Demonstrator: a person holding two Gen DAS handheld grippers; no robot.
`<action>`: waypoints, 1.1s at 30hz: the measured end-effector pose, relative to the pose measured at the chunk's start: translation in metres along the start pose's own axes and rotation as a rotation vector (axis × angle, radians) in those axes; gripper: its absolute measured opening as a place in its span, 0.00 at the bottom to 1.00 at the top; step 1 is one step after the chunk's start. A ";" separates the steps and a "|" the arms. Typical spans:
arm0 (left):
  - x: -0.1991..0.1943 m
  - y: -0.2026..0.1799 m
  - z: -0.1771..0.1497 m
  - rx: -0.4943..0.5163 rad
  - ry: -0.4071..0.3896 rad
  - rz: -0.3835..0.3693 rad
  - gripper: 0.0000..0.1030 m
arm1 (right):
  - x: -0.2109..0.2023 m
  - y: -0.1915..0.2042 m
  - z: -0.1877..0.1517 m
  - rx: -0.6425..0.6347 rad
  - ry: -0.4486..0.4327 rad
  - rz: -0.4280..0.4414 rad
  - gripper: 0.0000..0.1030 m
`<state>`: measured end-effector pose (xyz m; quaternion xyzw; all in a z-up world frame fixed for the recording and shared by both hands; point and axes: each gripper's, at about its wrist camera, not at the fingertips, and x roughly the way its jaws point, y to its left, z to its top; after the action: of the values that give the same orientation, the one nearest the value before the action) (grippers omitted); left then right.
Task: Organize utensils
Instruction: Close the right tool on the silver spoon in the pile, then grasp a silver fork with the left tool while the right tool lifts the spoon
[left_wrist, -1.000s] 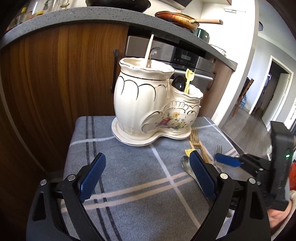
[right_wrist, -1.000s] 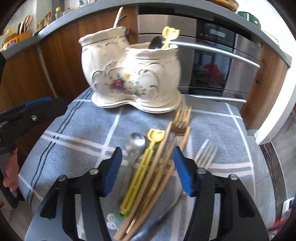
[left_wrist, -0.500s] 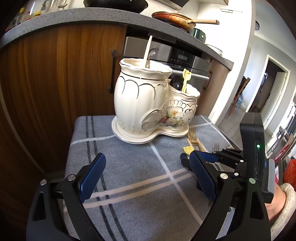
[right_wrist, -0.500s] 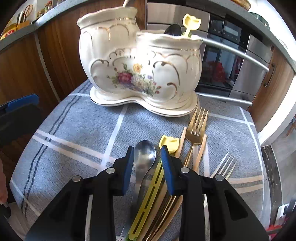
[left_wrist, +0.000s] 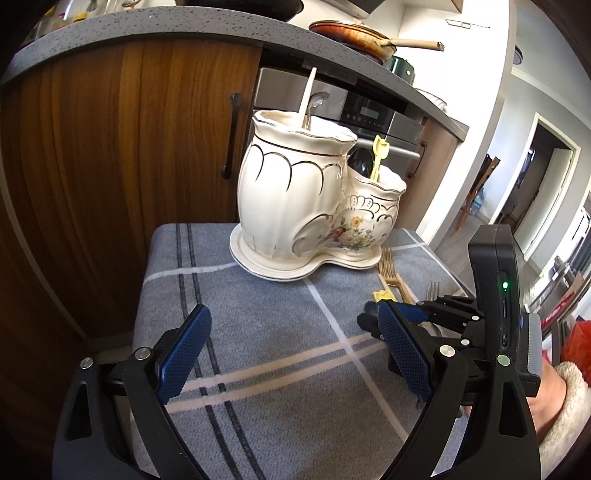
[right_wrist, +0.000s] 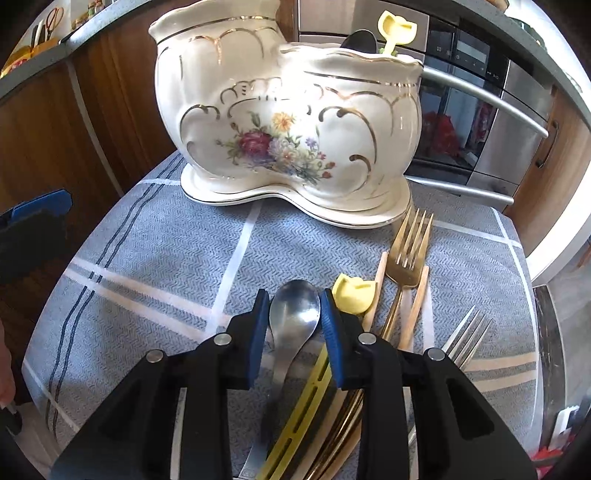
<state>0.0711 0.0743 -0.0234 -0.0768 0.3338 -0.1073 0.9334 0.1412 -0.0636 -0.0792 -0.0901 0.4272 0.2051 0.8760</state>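
A cream two-pot ceramic holder (left_wrist: 295, 206) (right_wrist: 288, 122) with gold trim and flowers stands at the back of the grey checked cloth (right_wrist: 147, 266). It holds a cream handle (left_wrist: 308, 96), a dark spoon (right_wrist: 360, 38) and a yellow utensil (right_wrist: 397, 27). My right gripper (right_wrist: 294, 295) (left_wrist: 410, 309) is low over the loose pile, its pads against both sides of a silver spoon's bowl (right_wrist: 293, 321). Beside it lie a yellow tulip-ended utensil (right_wrist: 354, 293), a gold fork (right_wrist: 408, 258), wooden sticks (right_wrist: 417, 306) and a silver fork (right_wrist: 465, 339). My left gripper (left_wrist: 293, 314) hovers open over bare cloth.
The cloth covers a small surface with drop-offs at its left, right and near edges. Behind the holder are a wooden cabinet door (left_wrist: 129, 147) and a steel oven (right_wrist: 517, 122). A pan (left_wrist: 354, 35) sits on the counter above. A hand (left_wrist: 554, 398) holds the right gripper.
My right gripper moved forward and down over the pile, and its jaws narrowed from wide around several utensils to tight around the silver spoon's bowl. The left gripper stayed put.
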 end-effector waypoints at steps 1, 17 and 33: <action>0.000 0.000 0.000 0.000 -0.001 0.000 0.89 | 0.000 0.001 0.000 0.000 -0.001 -0.001 0.27; -0.003 -0.010 0.002 0.020 -0.011 -0.011 0.89 | -0.041 -0.013 -0.003 0.069 -0.136 0.043 0.27; 0.010 -0.039 -0.001 0.101 0.017 -0.016 0.89 | -0.121 -0.048 -0.004 0.172 -0.399 0.079 0.27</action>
<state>0.0721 0.0337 -0.0221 -0.0313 0.3350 -0.1322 0.9324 0.0928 -0.1425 0.0126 0.0443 0.2647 0.2158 0.9388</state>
